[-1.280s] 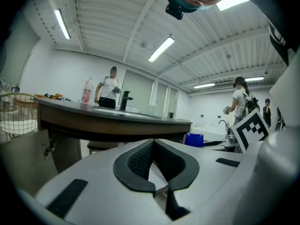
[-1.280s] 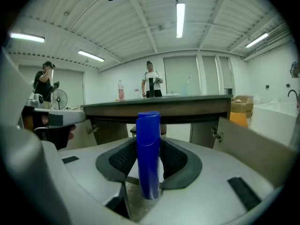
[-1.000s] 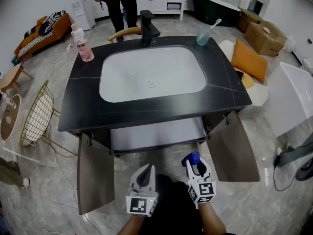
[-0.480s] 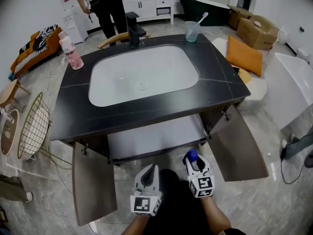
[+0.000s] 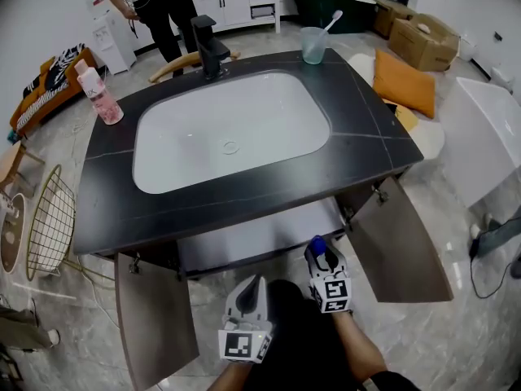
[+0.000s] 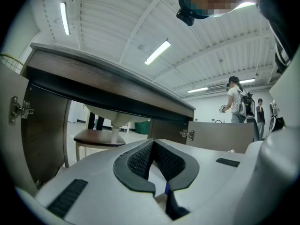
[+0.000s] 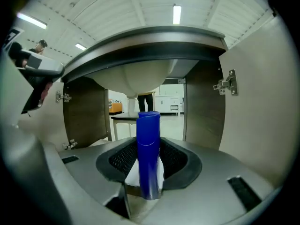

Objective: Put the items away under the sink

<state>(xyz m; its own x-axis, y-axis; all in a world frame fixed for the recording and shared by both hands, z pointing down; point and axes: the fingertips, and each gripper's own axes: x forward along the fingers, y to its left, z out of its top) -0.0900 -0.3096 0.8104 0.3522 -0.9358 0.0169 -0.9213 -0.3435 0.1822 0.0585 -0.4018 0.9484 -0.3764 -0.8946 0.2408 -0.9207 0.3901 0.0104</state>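
Holding the blue bottle [image 7: 148, 153] clamped upright, your right claw [image 7: 149, 168] faces the open cabinet [image 5: 404, 247] below the worktop [image 5: 374, 137], apparently lined up for the inner shelf [image 5: 260, 230]. Your left claw [image 6: 157, 161], pressed together and empty, hangs alongside, clear of that path.

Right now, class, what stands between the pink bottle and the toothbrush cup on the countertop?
The black faucet stands between them, just behind the white sink basin; the head view shows it.
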